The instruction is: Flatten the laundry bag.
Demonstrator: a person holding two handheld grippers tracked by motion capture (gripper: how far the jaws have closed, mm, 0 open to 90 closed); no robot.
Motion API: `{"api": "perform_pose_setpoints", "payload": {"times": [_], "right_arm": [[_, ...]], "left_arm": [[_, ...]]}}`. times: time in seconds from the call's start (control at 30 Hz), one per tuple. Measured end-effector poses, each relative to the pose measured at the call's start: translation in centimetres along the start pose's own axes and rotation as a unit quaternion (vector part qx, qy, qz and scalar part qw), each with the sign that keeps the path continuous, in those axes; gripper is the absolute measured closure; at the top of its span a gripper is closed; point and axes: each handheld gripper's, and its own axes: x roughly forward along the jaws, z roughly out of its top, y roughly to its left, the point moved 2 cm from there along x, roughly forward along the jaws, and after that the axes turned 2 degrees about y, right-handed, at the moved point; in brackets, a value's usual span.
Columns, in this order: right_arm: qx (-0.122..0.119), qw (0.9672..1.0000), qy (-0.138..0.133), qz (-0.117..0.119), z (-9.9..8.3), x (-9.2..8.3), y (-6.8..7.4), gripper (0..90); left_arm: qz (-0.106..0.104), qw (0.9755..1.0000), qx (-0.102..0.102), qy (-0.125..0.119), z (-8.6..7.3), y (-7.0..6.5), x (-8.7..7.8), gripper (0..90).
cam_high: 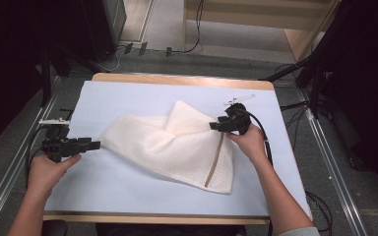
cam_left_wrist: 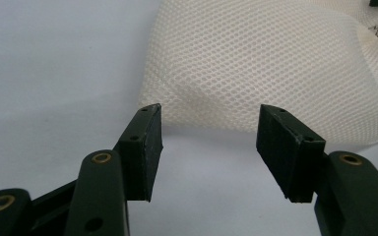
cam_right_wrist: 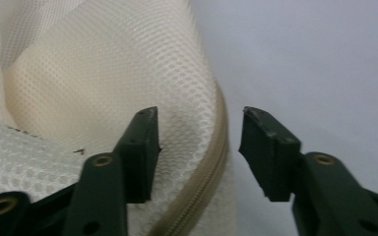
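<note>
Cream mesh bag lying crumpled across the middle of the pale blue mat, tan zipper running down its right side. Left gripper just off the bag's left corner, jaws wide, nothing between them (mat beneath). Right gripper over the bag's right edge, 2 jaws apart, straddling the zipper without pressing.

Cream-white mesh laundry bag lying loosely folded at the centre of the table, spreading from a rounded left end towards a squared corner at the near right. A flap is standing up in a soft peak at the far side. A tan zipper is running straight along the right portion, from far to near. The weave is showing fine honeycomb holes.
</note>
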Motion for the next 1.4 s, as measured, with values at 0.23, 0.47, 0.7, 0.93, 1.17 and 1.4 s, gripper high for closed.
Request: {"api": "perform_pose_setpoints", "payload": {"times": [0.23,0.47,0.7,0.93,1.17,1.4], "right_arm": [[0.0,0.9999,0.015,0.001,-0.5,-0.5,1.2,78.1],[-0.005,1.0,0.0,-0.005,-3.0,-2.6,3.2,77.1],[-0.002,1.0,0.002,0.006,-4.8,-3.7,4.1,77.7],[-0.003,0.9999,0.003,0.011,-6.2,-4.6,4.9,77.7],[-0.005,0.9999,0.004,0.012,-6.9,-4.8,5.1,77.4],[-0.009,0.9999,0.001,0.009,-7.2,-4.9,5.3,76.9]], "left_arm": [[-0.004,1.0,0.006,-0.002,0.4,-0.7,0.4,43.9],[-0.013,0.9998,0.017,0.0,1.7,-1.7,1.1,44.1],[-0.02,0.9994,0.027,0.011,3.6,-2.0,2.6,44.1],[-0.021,0.9991,0.034,0.013,6.0,-1.5,4.5,41.9],[-0.016,0.9987,0.041,0.026,7.8,-0.6,7.0,38.6],[-0.029,0.998,0.052,0.024,8.8,-0.2,9.2,32.5]]}}
